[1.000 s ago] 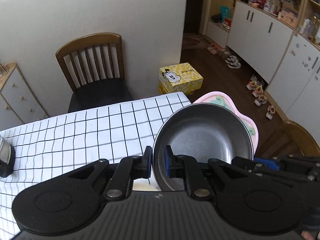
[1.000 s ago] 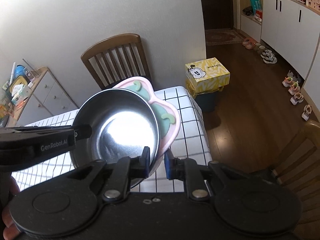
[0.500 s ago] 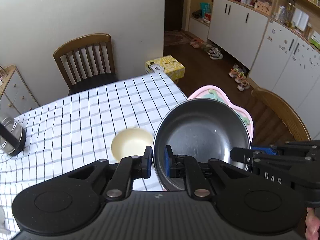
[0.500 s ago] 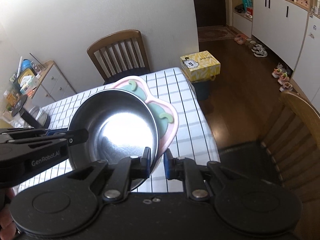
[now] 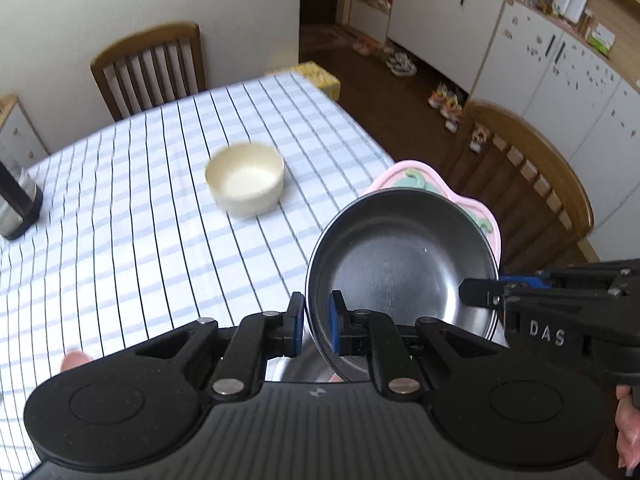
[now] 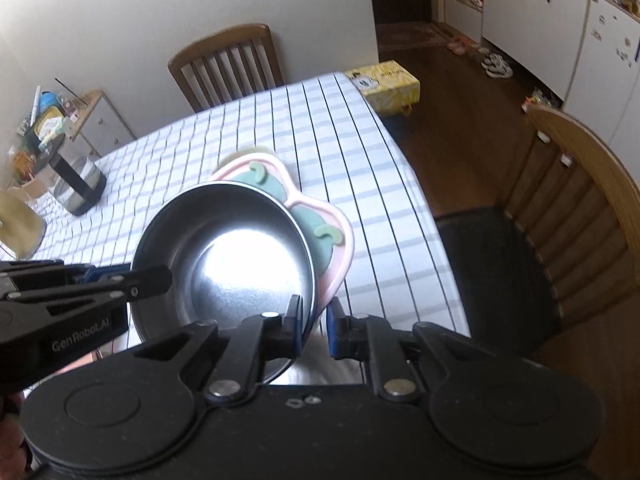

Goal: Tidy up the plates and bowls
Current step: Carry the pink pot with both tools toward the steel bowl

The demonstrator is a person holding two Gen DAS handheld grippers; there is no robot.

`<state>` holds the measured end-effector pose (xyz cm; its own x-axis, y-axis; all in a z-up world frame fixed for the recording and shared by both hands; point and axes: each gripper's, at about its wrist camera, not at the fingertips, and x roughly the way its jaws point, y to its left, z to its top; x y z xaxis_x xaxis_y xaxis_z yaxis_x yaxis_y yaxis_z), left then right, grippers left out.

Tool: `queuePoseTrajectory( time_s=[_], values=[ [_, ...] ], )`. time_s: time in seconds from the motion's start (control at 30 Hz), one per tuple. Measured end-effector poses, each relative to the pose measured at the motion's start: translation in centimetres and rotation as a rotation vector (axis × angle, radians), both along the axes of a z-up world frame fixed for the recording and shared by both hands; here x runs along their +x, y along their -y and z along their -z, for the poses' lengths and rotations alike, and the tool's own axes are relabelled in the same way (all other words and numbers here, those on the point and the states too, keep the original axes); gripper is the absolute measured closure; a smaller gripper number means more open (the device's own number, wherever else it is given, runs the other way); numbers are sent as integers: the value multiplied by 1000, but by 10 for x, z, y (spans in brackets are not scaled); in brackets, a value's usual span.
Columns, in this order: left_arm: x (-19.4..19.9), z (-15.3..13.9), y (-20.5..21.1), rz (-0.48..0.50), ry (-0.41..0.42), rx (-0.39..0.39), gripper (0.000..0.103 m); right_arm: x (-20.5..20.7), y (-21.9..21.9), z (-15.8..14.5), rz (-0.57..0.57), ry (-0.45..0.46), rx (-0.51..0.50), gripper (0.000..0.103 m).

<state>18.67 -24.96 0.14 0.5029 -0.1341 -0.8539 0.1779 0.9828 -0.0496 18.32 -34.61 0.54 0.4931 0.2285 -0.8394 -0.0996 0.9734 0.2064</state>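
Steel bowl (image 5: 404,264), dark and shiny, is held tilted in the air above the near right edge of the tabletop (image 5: 132,208), its rim clamped between the blue pads of the left hand-held gripper (image 5: 314,324), whose jaws are nearly closed on it. Behind the bowl and touching its back, a pink plate (image 5: 408,172) with green shapes is carried; the plate's rim, together with the bowl's opposite rim, is pinched in the right hand-held gripper (image 6: 312,326), whose jaws are narrowed around both edges. In the right wrist view the bowl (image 6: 232,256) is seen overlapping most of the plate (image 6: 336,240).

Beyond the bowl, a cream bowl (image 5: 246,184) is set upright on the checked tablecloth, well apart from the held pair. Far to the bowl's left, a steel canister (image 5: 16,208) with a black band stands near the tabletop's edge. A wooden chair (image 5: 148,68) is placed at the far side, another (image 5: 532,184) at the right. A yellow box (image 6: 384,84) lies on the floor past the far corner.
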Motion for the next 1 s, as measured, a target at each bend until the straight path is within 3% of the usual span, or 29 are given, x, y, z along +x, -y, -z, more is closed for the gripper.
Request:
queuePoseTrajectory(
  time_s=[0.23, 0.6, 1.0],
  values=[
    [-30, 32, -6, 14, -87, -24, 91, -35, -1, 31, 15, -71, 4, 91],
    [-38, 75, -6, 26, -181, -11, 91, -58, -2, 77, 44, -171, 15, 91],
    [-26, 88, 3, 56, -155, -1, 91, -52, 4, 104, 82, -203, 11, 91]
  ],
)
